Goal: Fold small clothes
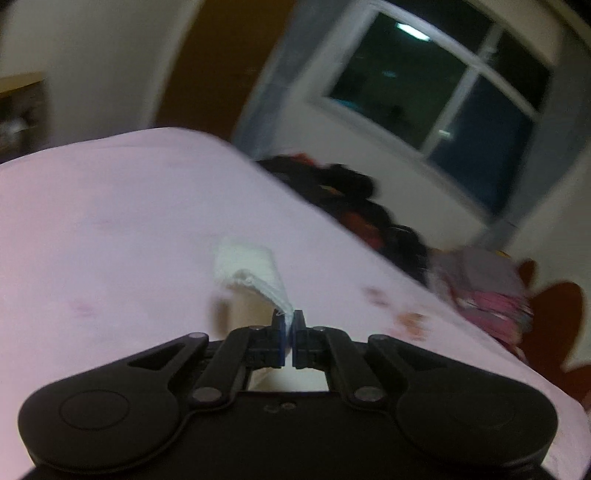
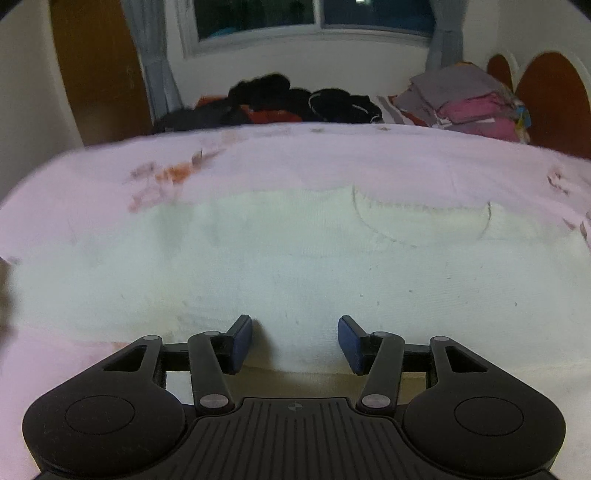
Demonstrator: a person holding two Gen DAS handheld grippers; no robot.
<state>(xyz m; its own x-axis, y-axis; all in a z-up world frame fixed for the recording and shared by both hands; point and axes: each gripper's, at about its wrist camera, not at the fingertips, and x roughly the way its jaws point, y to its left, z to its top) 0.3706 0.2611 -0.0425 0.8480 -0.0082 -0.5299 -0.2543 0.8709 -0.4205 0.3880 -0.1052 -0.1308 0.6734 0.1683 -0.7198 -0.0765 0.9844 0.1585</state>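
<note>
A white knit garment (image 2: 295,258) lies spread flat on the pink bedsheet (image 2: 332,158), its neckline (image 2: 421,225) towards the far right. My right gripper (image 2: 295,339) is open, low over the garment's near edge, with the cloth between its blue pads (image 2: 242,343). In the left wrist view my left gripper (image 1: 289,325) is shut on a corner of the white garment (image 1: 255,269) and holds it lifted above the sheet (image 1: 110,240). The rest of the garment is hidden below the left gripper.
A pile of dark clothes (image 2: 280,99) lies along the bed's far edge (image 1: 351,199). A stack of folded grey and pink clothes (image 2: 469,99) sits at the far right (image 1: 487,291), by a red headboard (image 2: 550,96). A window (image 2: 314,14) and wooden door (image 2: 96,74) lie beyond.
</note>
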